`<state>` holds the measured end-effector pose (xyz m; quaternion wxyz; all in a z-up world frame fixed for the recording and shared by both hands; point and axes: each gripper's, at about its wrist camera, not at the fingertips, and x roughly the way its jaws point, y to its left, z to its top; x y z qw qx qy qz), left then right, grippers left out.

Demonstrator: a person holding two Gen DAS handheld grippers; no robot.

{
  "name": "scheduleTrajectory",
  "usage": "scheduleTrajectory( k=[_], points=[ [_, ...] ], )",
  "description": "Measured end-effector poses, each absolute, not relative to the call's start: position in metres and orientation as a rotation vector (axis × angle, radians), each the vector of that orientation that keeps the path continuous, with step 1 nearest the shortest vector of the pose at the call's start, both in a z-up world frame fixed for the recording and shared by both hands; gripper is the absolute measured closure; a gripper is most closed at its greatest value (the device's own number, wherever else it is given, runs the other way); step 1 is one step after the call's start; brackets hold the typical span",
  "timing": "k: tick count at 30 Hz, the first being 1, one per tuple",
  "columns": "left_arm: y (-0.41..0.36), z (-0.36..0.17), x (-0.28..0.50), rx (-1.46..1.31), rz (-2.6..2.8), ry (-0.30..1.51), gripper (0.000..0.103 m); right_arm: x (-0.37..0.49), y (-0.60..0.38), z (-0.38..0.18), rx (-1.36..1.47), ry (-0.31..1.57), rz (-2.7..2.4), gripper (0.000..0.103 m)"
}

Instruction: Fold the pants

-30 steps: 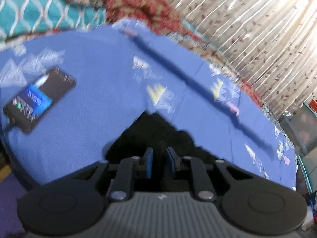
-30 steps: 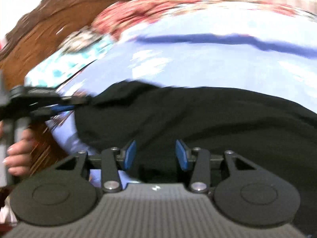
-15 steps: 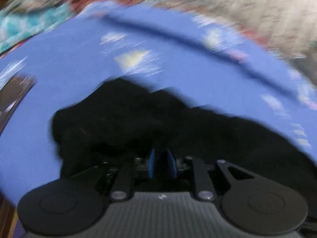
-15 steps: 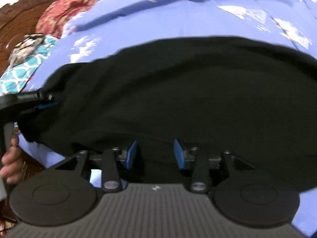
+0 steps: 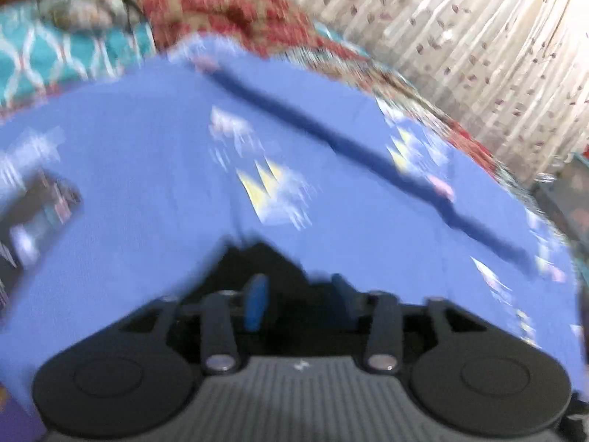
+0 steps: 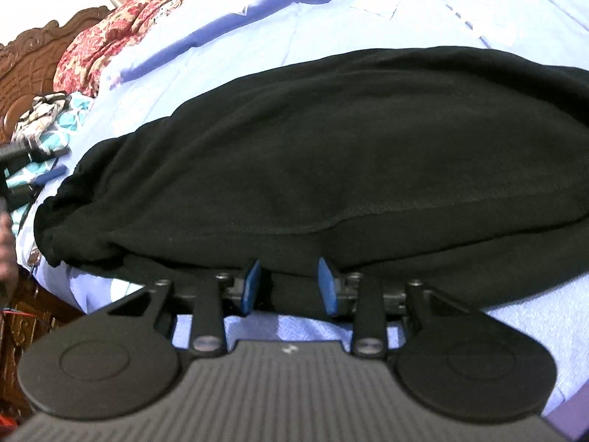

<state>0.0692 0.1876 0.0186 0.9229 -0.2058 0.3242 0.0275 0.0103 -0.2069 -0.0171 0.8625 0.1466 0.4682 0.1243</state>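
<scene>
Black pants [image 6: 331, 147] lie folded lengthwise across the blue patterned bedsheet [image 6: 405, 7]. My right gripper [image 6: 289, 269] sits at their near edge, its blue pads closed on a thick fold of the black cloth. In the left wrist view, only a corner of the pants [image 5: 257, 261] shows, under my left gripper [image 5: 298, 280]. Its jaws are opening, and the cloth lies below the pads, not pinched. The right wrist view shows the left gripper [image 6: 48, 173] at the far left, just clear of the pants' end.
A phone [image 5: 33, 213] lies on the sheet at the left. Teal bedding [image 5: 55, 55] and a red patterned blanket [image 5: 221, 11] are heaped at the head of the bed, by a carved wooden headboard [image 6: 33, 59]. A curtain [image 5: 460, 37] hangs behind.
The left gripper has let go of the pants' corner and its pads have spread apart; it has drawn back from the cloth. The right gripper has sunk, and the pants now lie flat.
</scene>
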Motion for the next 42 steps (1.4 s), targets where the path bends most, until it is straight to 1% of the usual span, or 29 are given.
scheduleTrajectory(
  k=[1,2,3,4,7,9,11,12,13,14,15,17,20,22,24,25,26,27,29,31,36,39,42],
  points=[
    [0.192,0.022,0.076,-0.381,0.09,0.662,0.038,0.012,-0.207,-0.017,0.307,0.983,0.261,0.065],
    [0.196,0.021,0.086,-0.342,0.101,0.681,0.022,0.012,-0.208,-0.017,0.31,0.984,0.261,0.065],
    [0.202,0.017,0.099,-0.318,0.09,0.727,0.017,0.011,-0.21,-0.018,0.314,0.984,0.259,0.065],
    [0.205,0.011,0.113,-0.316,0.08,0.773,0.015,0.012,-0.207,-0.018,0.317,0.984,0.255,0.065],
    [0.215,-0.009,0.134,-0.341,0.041,0.896,0.015,0.015,-0.201,-0.019,0.308,0.987,0.244,0.065],
    [0.204,-0.018,0.138,-0.323,0.002,0.926,0.023,0.015,-0.199,-0.019,0.298,0.992,0.237,0.065],
    [0.183,-0.02,0.137,-0.237,-0.035,0.922,0.055,0.017,-0.196,-0.019,0.29,0.998,0.231,0.065],
    [0.171,-0.019,0.133,-0.174,-0.032,0.9,0.059,0.018,-0.195,-0.019,0.285,1.002,0.229,0.065],
    [0.164,-0.019,0.129,-0.129,-0.013,0.87,0.066,0.018,-0.193,-0.019,0.283,1.005,0.226,0.065],
    [0.162,-0.019,0.125,-0.116,0.019,0.835,0.075,0.019,-0.193,-0.019,0.279,1.01,0.225,0.065],
    [0.167,-0.017,0.122,-0.142,0.063,0.805,0.078,0.019,-0.19,-0.018,0.277,1.012,0.22,0.065],
    [0.191,-0.016,0.119,-0.258,0.18,0.748,0.081,0.02,-0.188,-0.018,0.271,1.014,0.216,0.065],
    [0.215,-0.032,0.12,-0.365,0.278,0.743,0.08,0.02,-0.185,-0.019,0.26,1.013,0.21,0.065],
    [0.208,-0.035,0.121,-0.309,0.285,0.737,0.078,0.021,-0.184,-0.018,0.251,1.015,0.208,0.065],
    [0.198,-0.032,0.122,-0.238,0.307,0.727,0.067,0.021,-0.183,-0.018,0.252,1.016,0.206,0.065],
    [0.196,-0.031,0.121,-0.233,0.316,0.731,0.059,0.021,-0.183,-0.018,0.256,1.016,0.205,0.064],
    [0.196,-0.029,0.119,-0.248,0.318,0.734,0.056,0.022,-0.184,-0.018,0.261,1.015,0.205,0.064],
    [0.2,-0.025,0.116,-0.281,0.311,0.735,0.055,0.021,-0.184,-0.018,0.262,1.014,0.206,0.064],
    [0.208,-0.014,0.105,-0.346,0.291,0.719,0.05,0.021,-0.183,-0.019,0.262,1.012,0.206,0.064],
    [0.21,-0.001,0.094,-0.378,0.28,0.674,0.048,0.021,-0.183,-0.019,0.26,1.012,0.207,0.063],
    [0.199,0.032,0.062,-0.393,0.202,0.575,0.047,0.021,-0.182,-0.02,0.256,1.006,0.214,0.06],
    [0.175,0.042,0.05,-0.347,0.098,0.564,0.048,0.019,-0.182,-0.02,0.254,1.001,0.213,0.059],
    [0.151,0.034,0.045,-0.306,-0.012,0.604,0.048,0.019,-0.184,-0.02,0.261,1.0,0.212,0.059]
  ],
)
